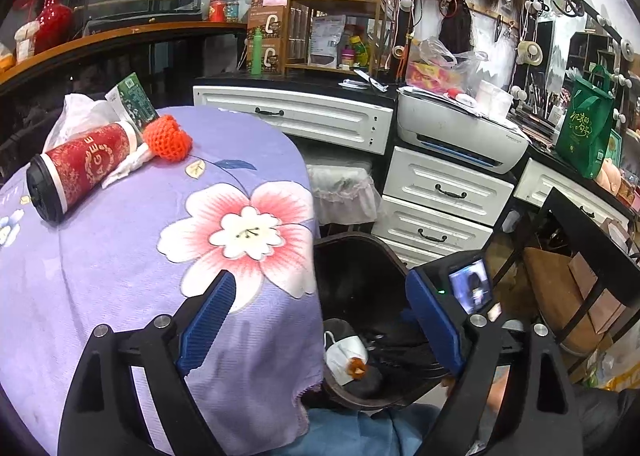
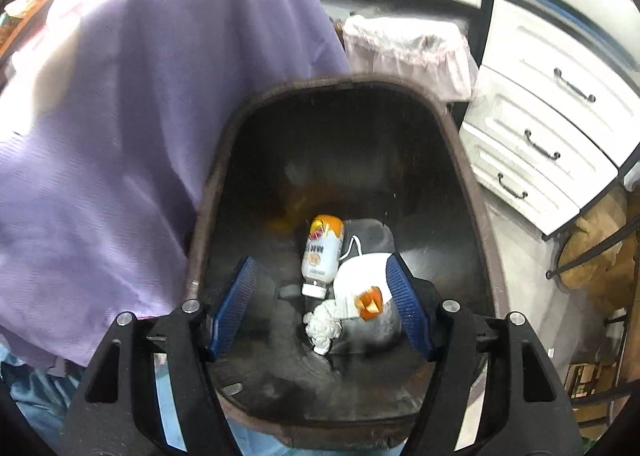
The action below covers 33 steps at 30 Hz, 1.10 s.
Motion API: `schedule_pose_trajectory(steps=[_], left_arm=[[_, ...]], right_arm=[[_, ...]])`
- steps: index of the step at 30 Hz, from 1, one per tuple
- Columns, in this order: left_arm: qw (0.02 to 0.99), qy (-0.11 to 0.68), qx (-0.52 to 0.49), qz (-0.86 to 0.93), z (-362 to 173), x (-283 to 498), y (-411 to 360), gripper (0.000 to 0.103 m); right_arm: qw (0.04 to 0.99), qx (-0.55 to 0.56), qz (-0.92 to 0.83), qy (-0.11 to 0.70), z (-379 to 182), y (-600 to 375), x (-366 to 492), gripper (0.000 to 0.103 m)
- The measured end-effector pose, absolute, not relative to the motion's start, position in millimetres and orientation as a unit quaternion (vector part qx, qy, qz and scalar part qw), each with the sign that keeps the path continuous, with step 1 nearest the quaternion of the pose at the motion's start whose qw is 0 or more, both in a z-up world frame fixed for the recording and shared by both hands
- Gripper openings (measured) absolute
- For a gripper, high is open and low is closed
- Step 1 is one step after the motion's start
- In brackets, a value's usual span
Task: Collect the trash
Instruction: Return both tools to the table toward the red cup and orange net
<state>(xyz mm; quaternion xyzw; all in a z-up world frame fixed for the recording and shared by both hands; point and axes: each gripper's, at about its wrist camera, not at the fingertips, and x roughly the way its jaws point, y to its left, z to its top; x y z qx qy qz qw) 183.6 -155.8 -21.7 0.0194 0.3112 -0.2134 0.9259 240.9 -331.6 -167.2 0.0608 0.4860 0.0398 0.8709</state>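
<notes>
Both grippers, left (image 1: 316, 326) and right (image 2: 322, 306), spread, empty. Next: cup (image 1: 78, 172); approach sideways, squeeze mid-body, carry to bin (image 2: 460, 160).

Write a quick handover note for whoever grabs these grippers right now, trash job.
Left hand-held gripper: open, empty, over the table edge.
Right hand-held gripper: open, empty, above the dark bin.
Done: small bottle, face mask, crumpled tissue and an orange scrap lie in the bin.
Left on the purple tablecloth: red cup on its side, orange foam net, white tissue, green packet.
</notes>
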Motion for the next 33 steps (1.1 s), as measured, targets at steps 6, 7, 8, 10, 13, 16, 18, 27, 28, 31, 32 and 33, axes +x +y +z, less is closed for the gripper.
schedule_pose_trajectory(steps=[6, 7, 8, 10, 13, 16, 18, 27, 28, 31, 32, 33], left_arm=[[0.935, 0.299, 0.031, -0.188, -10.3, 192.3, -125.7, 0.093], [0.937, 0.296, 0.035, -0.182, -8.1, 193.4, -119.3, 0.095], [0.939, 0.293, 0.04, -0.176, -6.0, 194.7, -113.0, 0.096], [0.941, 0.293, 0.045, -0.166, -2.8, 197.2, -101.4, 0.097], [0.94, 0.299, 0.05, -0.155, 1.6, 202.8, -84.1, 0.097], [0.94, 0.302, 0.059, -0.146, 6.4, 207.5, -68.1, 0.097], [0.937, 0.31, 0.064, -0.146, 9.4, 213.1, -57.7, 0.097], [0.931, 0.339, 0.079, -0.105, 26.0, 253.7, -3.8, 0.097], [0.93, 0.342, 0.086, -0.1, 27.9, 259.5, 1.4, 0.097], [0.925, 0.356, 0.098, -0.088, 30.9, 278.1, 13.9, 0.097], [0.922, 0.363, 0.101, -0.086, 31.2, 285.6, 18.2, 0.097], [0.92, 0.368, 0.103, -0.085, 31.1, 290.8, 20.8, 0.097]], right_arm=[[0.885, 0.057, 0.054, 0.459, -134.4, -327.8, 233.2, 0.068], [0.887, 0.056, 0.057, 0.454, -129.3, -326.1, 232.5, 0.068], [0.89, 0.056, 0.062, 0.448, -122.2, -324.1, 231.8, 0.068], [0.894, 0.056, 0.067, 0.44, -112.3, -319.5, 230.4, 0.068], [0.899, 0.055, 0.081, 0.426, -92.8, -311.0, 230.9, 0.068], [0.904, 0.054, 0.096, 0.413, -76.0, -300.7, 232.8, 0.068], [0.906, 0.052, 0.108, 0.406, -64.6, -292.6, 235.3, 0.068], [0.909, 0.02, 0.169, 0.38, -14.3, -238.9, 270.0, 0.068], [0.909, 0.012, 0.176, 0.378, -9.0, -230.7, 275.6, 0.068], [0.906, -0.017, 0.201, 0.371, 4.0, -203.4, 295.1, 0.068], [0.906, -0.027, 0.209, 0.368, 7.3, -194.4, 301.9, 0.068], [0.905, -0.034, 0.214, 0.366, 7.9, -188.7, 306.4, 0.068]])
